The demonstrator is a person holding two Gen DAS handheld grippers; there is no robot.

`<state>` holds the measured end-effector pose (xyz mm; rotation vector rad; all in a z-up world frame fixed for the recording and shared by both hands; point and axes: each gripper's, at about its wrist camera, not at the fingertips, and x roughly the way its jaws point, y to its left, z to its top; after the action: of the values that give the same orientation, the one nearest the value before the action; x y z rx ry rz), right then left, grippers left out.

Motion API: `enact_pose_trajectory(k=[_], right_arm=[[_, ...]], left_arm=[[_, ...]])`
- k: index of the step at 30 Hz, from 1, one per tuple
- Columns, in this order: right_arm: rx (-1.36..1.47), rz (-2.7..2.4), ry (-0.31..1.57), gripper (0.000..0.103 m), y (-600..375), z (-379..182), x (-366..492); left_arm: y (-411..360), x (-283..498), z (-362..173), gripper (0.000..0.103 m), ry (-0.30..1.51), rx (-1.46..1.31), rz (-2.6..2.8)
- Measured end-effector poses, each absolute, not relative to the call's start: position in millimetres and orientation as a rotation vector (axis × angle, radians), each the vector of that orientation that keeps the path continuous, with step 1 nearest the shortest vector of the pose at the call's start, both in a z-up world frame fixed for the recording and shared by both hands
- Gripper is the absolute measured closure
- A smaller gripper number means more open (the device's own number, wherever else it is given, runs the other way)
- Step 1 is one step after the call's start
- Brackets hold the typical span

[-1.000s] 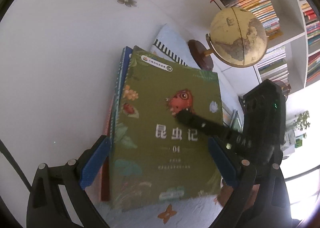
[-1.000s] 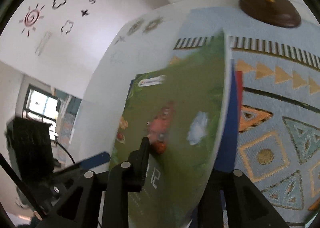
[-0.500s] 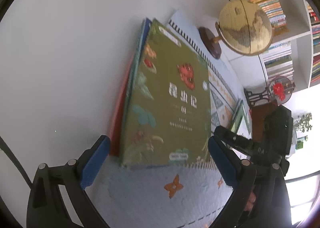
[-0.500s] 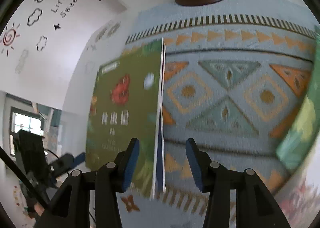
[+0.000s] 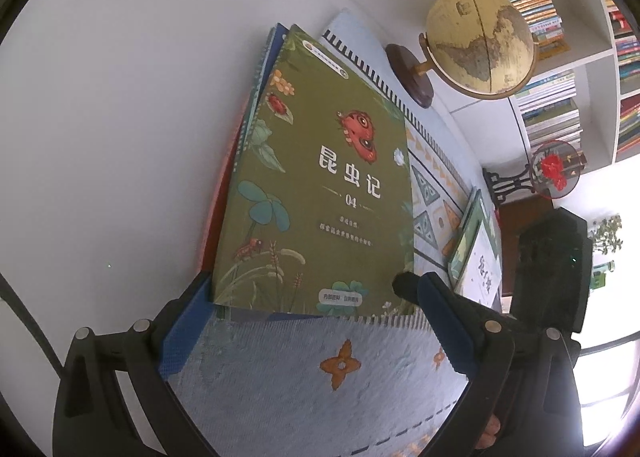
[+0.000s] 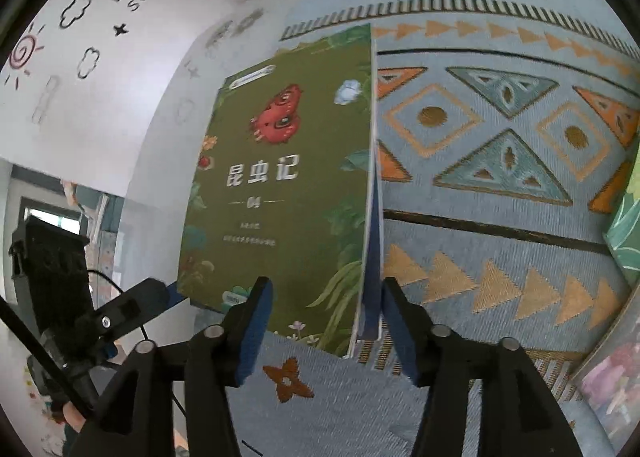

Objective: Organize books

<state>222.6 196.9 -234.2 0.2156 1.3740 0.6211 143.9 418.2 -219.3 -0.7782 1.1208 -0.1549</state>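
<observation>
A green book [image 5: 320, 185] with a red insect on its cover leans upright against the white wall, with a blue book [image 6: 372, 257] and a red one behind it. My left gripper [image 5: 308, 309] stands wide open at the stack's lower edge, one blue pad near each bottom corner. In the right wrist view my right gripper [image 6: 326, 297] sits just in front of the green book [image 6: 288, 185], its jaws opening. The book's lower right corner and the blue book's edge lie between the pads, which do not press on them. The right gripper's black body [image 5: 552, 277] shows at the right.
All stands on a pale blue patterned cloth [image 6: 500, 137]. A globe [image 5: 480, 45] on a brown base is behind the stack. More books [image 5: 476, 249] lean at the right, and a white bookshelf [image 5: 560, 17] rises beyond. A round red-flowered ornament [image 5: 554, 169] stands nearby.
My right gripper let go of the green book, drew back and spread its jaws. The book now leans on the stack. My left gripper came closer to the book's lower edge.
</observation>
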Motion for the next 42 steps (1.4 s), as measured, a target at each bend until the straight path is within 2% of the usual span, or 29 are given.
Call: enact_pose_trajectory(k=[4, 9, 15, 24, 30, 42], right_arm=[[0.295, 0.629, 1.379, 0.043, 177.6, -231.7, 218.3], [0.204, 0.496, 1.287, 0.043, 114.2, -199.4, 192.7], [0.32, 0.231, 1.199, 0.043, -5.8, -171.9, 154.8], [0.473, -0.047, 1.174, 0.043, -126.5, -179.8, 135.2], [0.505, -0.041, 1.185, 0.043, -141.4, -199.1, 144.7], [0.4, -0.01, 1.096, 0.043, -132.0, -211.7, 166.2]], left_arm=[[418.0, 141.2, -214.1, 0.005, 1.115, -0.778, -0.143], [390.5, 135.1, -180.0, 0.005, 1.113, -0.574, -0.105], [299.2, 148.6, -156.3, 0.005, 1.153, -0.316, -0.251], [141.7, 192.6, -160.0, 0.004, 1.203, -0.059, -0.54], [103.4, 210.4, -186.6, 0.004, 1.274, -0.016, -0.546], [96.1, 208.3, -216.8, 0.004, 1.355, -0.036, -0.503]])
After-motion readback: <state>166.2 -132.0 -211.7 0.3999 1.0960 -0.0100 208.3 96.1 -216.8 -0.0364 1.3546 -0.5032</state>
